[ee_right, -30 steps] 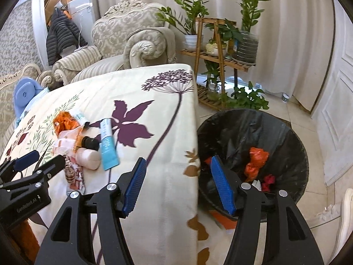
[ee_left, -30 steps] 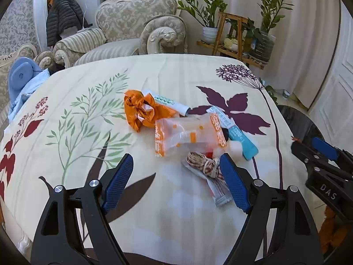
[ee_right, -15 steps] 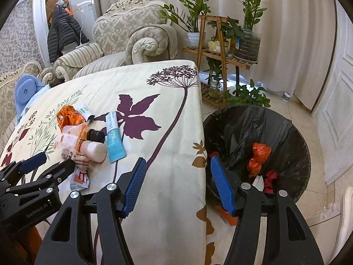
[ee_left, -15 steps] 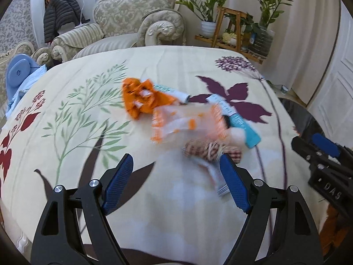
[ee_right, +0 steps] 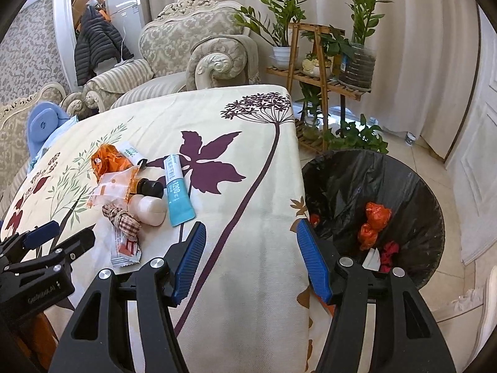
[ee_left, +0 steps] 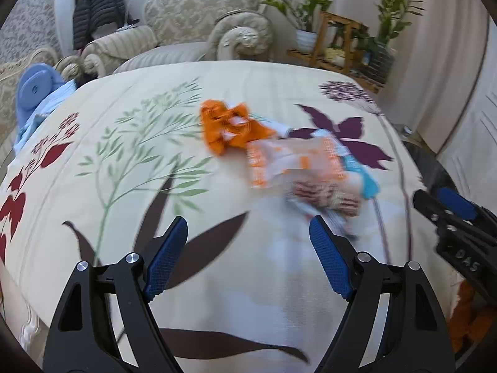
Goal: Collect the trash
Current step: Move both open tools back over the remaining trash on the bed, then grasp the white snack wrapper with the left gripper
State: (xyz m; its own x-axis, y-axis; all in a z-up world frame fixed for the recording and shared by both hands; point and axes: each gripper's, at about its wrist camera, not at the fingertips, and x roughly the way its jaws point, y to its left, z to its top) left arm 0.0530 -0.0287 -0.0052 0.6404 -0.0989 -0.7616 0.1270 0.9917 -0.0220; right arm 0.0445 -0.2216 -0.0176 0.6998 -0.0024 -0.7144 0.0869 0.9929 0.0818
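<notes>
**On the tablecloth: trash pile, both grippers empty**

On the flowered tablecloth [ee_right: 248, 130] lies the trash, all in one small pile. I see an orange wrapper [ee_right: 107, 161] at the far end, with a white tube [ee_right: 134, 152] touching it. Next comes a clear packet with orange print [ee_right: 111, 188], a dark bottle [ee_right: 152, 188] and a pale round bottle [ee_right: 149, 209] just beside it. A blue tube [ee_right: 178, 195] lies at the right side of the pile. Nearest to me there is a checked cloth knot [ee_right: 122, 220] resting on a flat red and white packet [ee_right: 125, 247].

My left gripper [ee_left: 248, 242] hovers above the cloth, near the pile. Its jaws are spread wide and hold nothing. In its view the pile is blurred. My right gripper [ee_right: 251, 256] is also spread wide and empty; it hangs over the table edge, between the pile and the bin [ee_right: 341, 183].

The bin stands on the floor just beside the table, lined with a black bag. Inside it I see orange and red scraps [ee_right: 374, 223].

Behind the table are an armchair [ee_right: 192, 46] and a wooden plant shelf [ee_right: 320, 71].
</notes>
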